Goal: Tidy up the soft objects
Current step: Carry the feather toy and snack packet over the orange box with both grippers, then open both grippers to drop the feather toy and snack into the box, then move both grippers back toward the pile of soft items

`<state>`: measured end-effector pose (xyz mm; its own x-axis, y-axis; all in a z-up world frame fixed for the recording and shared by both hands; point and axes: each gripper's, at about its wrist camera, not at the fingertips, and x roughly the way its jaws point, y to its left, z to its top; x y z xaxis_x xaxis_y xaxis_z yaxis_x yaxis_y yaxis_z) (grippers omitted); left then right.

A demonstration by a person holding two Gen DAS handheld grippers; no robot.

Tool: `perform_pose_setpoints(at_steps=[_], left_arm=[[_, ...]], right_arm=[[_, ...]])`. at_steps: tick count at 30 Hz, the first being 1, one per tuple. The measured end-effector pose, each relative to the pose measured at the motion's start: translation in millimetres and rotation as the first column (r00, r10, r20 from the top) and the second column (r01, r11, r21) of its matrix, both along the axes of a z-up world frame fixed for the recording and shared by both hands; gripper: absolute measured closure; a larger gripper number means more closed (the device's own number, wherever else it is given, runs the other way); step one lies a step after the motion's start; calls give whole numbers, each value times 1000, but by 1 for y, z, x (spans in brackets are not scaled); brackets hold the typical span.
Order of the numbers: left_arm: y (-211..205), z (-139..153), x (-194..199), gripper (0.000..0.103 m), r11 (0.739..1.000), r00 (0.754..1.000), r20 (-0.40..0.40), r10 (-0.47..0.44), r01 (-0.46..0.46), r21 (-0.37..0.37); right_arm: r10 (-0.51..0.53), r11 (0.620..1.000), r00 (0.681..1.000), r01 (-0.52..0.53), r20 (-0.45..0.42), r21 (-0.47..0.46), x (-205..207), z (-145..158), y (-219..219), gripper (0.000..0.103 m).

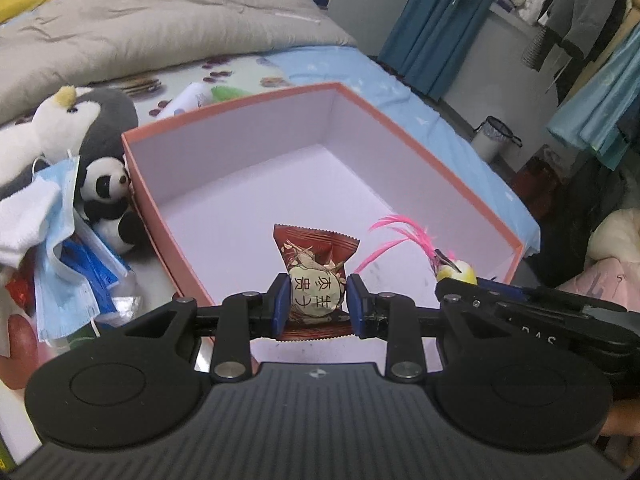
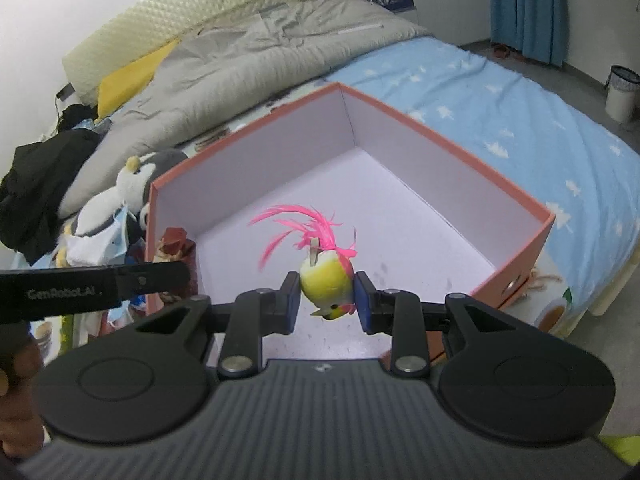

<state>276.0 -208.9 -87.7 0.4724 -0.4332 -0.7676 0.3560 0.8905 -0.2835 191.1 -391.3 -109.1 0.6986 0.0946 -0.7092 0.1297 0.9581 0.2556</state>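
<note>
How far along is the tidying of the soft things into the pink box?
Nothing lies in the pink box yet. In hand: the left gripper holds a brown snack packet, the right gripper a yellow toy bird, both over the box. Left beside it: plush penguin, small panda, face masks.

Brown wrapped snack packet [image 1: 314, 280] and yellow pink-feathered toy bird [image 2: 326, 280], each clamped above open pink box [image 2: 516, 188].

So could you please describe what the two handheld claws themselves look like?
Both look alike: the left claw and right claw have black linkage arms with silver rivets, blue pads on the fingers, round black discs either side and a ribbed dark grey body. The left one's side reads "GenRobot.AI" in the right wrist view.
</note>
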Motion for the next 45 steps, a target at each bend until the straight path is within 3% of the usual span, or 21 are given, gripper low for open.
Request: perform_pose_setpoints(at_steps=[2, 6, 8, 19, 26, 45], left_arm=[[0, -2, 2, 67, 1000, 1000, 2, 5, -5, 7], [4, 7, -2, 49, 1000, 1000, 27, 4, -4, 3], [7, 14, -5, 49, 1000, 999, 48, 6, -6, -4], [36, 61, -55, 49, 999, 981, 187, 41, -34, -40], [63, 71, -84, 49, 995, 968, 235, 92, -83, -47], [151, 58, -157, 49, 967, 950, 185, 253, -244, -70]], right_arm=[[-3, 1000, 1000, 3, -8, -9, 1, -3, 0, 69], [-7, 1000, 1000, 7, -15, 0, 1, -4, -3, 60], [-12, 1000, 1000, 12, -3, -9, -1, -1, -4, 54], [13, 1000, 985, -12, 174, -9, -35, 40, 16, 54], [75, 997, 963, -69, 258, -33, -62, 62, 42, 54], [224, 974, 940, -218, 259, -54, -99, 64, 112, 54]])
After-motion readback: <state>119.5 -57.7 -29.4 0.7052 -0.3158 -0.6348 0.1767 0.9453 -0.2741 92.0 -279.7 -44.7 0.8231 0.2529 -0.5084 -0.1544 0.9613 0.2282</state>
